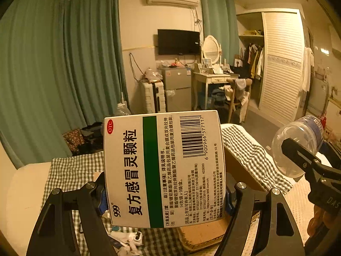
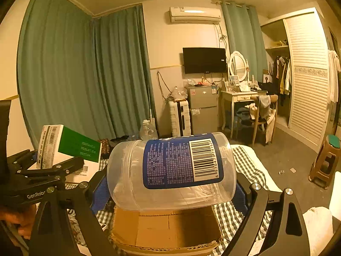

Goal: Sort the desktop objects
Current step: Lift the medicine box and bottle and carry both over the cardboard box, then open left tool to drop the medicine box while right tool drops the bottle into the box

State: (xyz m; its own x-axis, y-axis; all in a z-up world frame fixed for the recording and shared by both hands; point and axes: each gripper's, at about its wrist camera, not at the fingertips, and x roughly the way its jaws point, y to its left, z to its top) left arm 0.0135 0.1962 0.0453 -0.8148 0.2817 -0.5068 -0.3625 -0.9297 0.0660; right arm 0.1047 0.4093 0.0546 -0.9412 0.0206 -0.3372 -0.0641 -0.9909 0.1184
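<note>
Medicine box (image 1: 164, 170) sits clamped flat between the fingers of my left gripper (image 1: 165, 188), held above the checked cloth (image 1: 70, 170). My right gripper (image 2: 170, 188) grips a clear plastic jar (image 2: 170, 170) with a blue label, lying sideways between its pads, directly over the open cardboard box (image 2: 168, 232) below

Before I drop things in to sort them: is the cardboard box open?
Open: the cardboard box shows its bare inside floor below the held jar.
</note>
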